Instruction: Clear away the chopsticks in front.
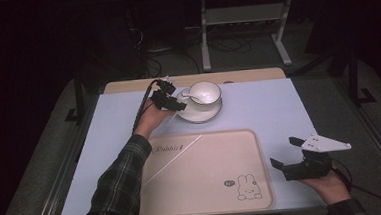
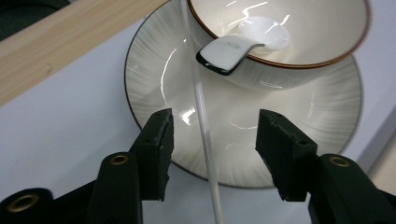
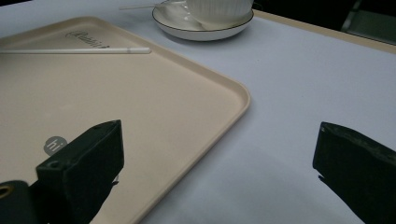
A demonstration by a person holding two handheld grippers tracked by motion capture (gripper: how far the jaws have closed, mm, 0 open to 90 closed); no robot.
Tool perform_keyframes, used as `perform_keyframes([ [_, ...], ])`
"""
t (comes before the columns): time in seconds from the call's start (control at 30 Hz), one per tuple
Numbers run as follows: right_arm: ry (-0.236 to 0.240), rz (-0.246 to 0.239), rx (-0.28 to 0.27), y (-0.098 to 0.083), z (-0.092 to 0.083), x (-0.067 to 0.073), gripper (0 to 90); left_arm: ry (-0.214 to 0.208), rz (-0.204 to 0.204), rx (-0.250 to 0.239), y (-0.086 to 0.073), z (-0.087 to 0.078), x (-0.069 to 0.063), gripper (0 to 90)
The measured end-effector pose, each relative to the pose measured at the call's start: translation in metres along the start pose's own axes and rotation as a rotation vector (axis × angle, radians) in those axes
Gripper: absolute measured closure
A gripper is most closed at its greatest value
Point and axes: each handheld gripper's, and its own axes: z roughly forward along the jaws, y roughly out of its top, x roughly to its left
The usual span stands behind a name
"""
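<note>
A person is sitting at a table (image 1: 278,107) covered in pale lilac-white sheeting, working with a hand-held black gripper in each hand.

At the far left of centre, the left gripper (image 1: 174,104) is reaching toward a thin white stick (image 2: 201,100) that is lying across the rim of a round white ribbed saucer with a dark edge (image 1: 199,114). In the left gripper view its jaws are standing apart, one on either side of the stick, not yet closing on it. On the saucer is sitting a white ceramic cup with a brown rim (image 1: 205,92), and a white ceramic spoon (image 2: 243,44) is resting inside the cup.

Nearer the person, a large cream plastic tray with a rabbit drawing (image 1: 241,149) is lying in the middle of the table. A second thin white stick (image 1: 172,159) is already lying slantwise on the left part of the tray. Judging from this, the work is about half done: one stick is on the tray, and the other is waiting to be gripped.

At the near right, the right gripper (image 1: 287,157) is hovering idle beside the tray's right edge, jaws wide apart and holding nothing.

The table's far edge is showing bare light wood (image 1: 127,85). Beyond it the room is dim, with grey carpet (image 1: 255,48), a metal frame stand (image 1: 243,19) and loose cables.
</note>
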Motion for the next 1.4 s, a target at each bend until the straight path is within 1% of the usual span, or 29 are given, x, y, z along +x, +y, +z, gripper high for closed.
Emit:
perform_keyframes([
  [0.03, 0.001, 0.0, -0.001, 0.0, 0.0, 0.0, 1.3, 0.007, -0.007, 0.018, 0.002, 0.009, 0.002, 49.9],
  [0.07, 0.001, -0.001, -0.001, 0.0, 0.0, 0.0, 1.3, 0.006, -0.015, 0.02, 0.002, 0.013, 0.003, 51.3],
  [0.1, 0.001, -0.001, -0.001, 0.0, 0.0, 0.0, 1.3, 0.006, -0.015, 0.02, 0.002, 0.013, 0.003, 53.9],
  [0.13, 0.002, -0.003, -0.002, 0.0, -0.001, 0.0, 1.3, 0.011, -0.016, 0.029, 0.002, 0.02, 0.004, 55.4],
  [0.17, 0.002, -0.002, -0.002, 0.0, -0.001, 0.0, 1.3, 0.011, -0.016, 0.029, 0.002, 0.02, 0.004, 57.0],
  [0.23, 0.002, 0.0, -0.002, 0.0, -0.001, 0.0, 1.3, 0.005, -0.019, 0.032, 0.001, 0.027, 0.005, 58.3],
  [0.27, 0.002, 0.001, -0.002, -0.001, -0.001, 0.0, 1.3, 0.007, -0.022, 0.037, 0.0, 0.033, 0.005, 60.9],
  [0.3, 0.002, 0.002, -0.003, -0.001, -0.001, 0.0, 1.3, 0.008, -0.018, 0.042, 0.0, 0.035, 0.005, 62.2],
  [0.47, 0.001, 0.003, -0.003, -0.001, -0.002, 0.0, 1.3, 0.011, -0.027, 0.038, 0.001, 0.04, 0.005, 70.7],
  [0.5, 0.002, 0.004, -0.003, -0.001, -0.002, 0.0, 1.3, 0.022, -0.032, 0.035, 0.002, 0.041, 0.004, 73.0],
  [0.57, 0.002, 0.004, -0.003, -0.001, -0.002, 0.0, 1.3, 0.016, -0.042, 0.029, 0.002, 0.041, 0.005, 78.2],
  [0.63, 0.002, 0.004, -0.004, -0.001, -0.002, 0.0, 1.3, 0.024, -0.052, 0.023, 0.002, 0.041, 0.005, 81.9],
  [0.73, 0.002, 0.003, -0.005, -0.001, -0.002, 0.0, 1.3, 0.026, -0.057, 0.016, 0.003, 0.041, 0.005, 83.6],
  [0.8, 0.002, 0.003, -0.006, -0.001, -0.002, 0.0, 1.3, 0.031, -0.065, 0.008, 0.004, 0.039, 0.006, 84.0],
  [0.9, 0.002, 0.003, -0.006, -0.001, -0.002, 0.0, 1.3, 0.04, -0.062, 0.01, 0.005, 0.036, 0.007, 84.1],
  [0.97, 0.001, 0.003, -0.006, -0.001, -0.002, 0.0, 1.3, 0.044, -0.08, 0.0, 0.006, 0.032, 0.008, 84.1],
  [1.0, 0.001, 0.003, -0.006, -0.001, -0.002, 0.0, 1.3, 0.044, -0.082, 0.001, 0.006, 0.03, 0.009, 84.1],
  [1.03, 0.001, 0.004, -0.006, -0.001, -0.002, 0.0, 1.3, 0.041, -0.095, -0.005, 0.006, 0.024, 0.012, 84.2],
  [1.07, 0.0, 0.003, -0.006, -0.001, -0.003, 0.0, 1.3, 0.042, -0.099, -0.002, 0.006, 0.02, 0.013, 84.1],
  [1.1, 0.0, 0.003, -0.006, -0.001, -0.003, 0.0, 1.3, 0.042, -0.099, -0.002, 0.006, 0.02, 0.013, 84.2],
  [1.13, 0.0, 0.003, -0.006, -0.001, -0.003, 0.0, 1.3, 0.043, -0.105, 0.0, 0.006, 0.013, 0.016, 84.1],
  [1.17, 0.0, 0.004, -0.006, -0.001, -0.003, 0.0, 1.3, 0.046, -0.108, 0.002, 0.005, 0.008, 0.018, 84.2],
  [1.2, 0.0, 0.004, -0.006, -0.001, -0.003, 0.0, 1.3, 0.046, -0.108, 0.002, 0.005, 0.008, 0.018, 84.2],
  [1.23, 0.0, 0.003, -0.006, -0.001, -0.002, 0.0, 1.3, 0.043, -0.112, 0.002, 0.003, -0.001, 0.021, 84.3],
  [1.3, 0.0, 0.002, -0.006, -0.001, -0.002, 0.0, 1.3, 0.048, -0.121, -0.005, 0.001, -0.01, 0.023, 84.2],
  [1.33, 0.0, 0.0, -0.006, -0.001, -0.002, 0.0, 1.3, 0.045, -0.122, -0.009, -0.001, -0.015, 0.025, 84.2],
  [1.37, 0.0, 0.0, -0.006, -0.001, -0.002, 0.0, 1.3, 0.042, -0.131, -0.016, -0.003, -0.02, 0.026, 84.2],
  [1.4, -0.001, -0.001, -0.005, -0.001, -0.002, 0.001, 1.3, 0.042, -0.131, -0.016, -0.003, -0.02, 0.026, 84.2],
])
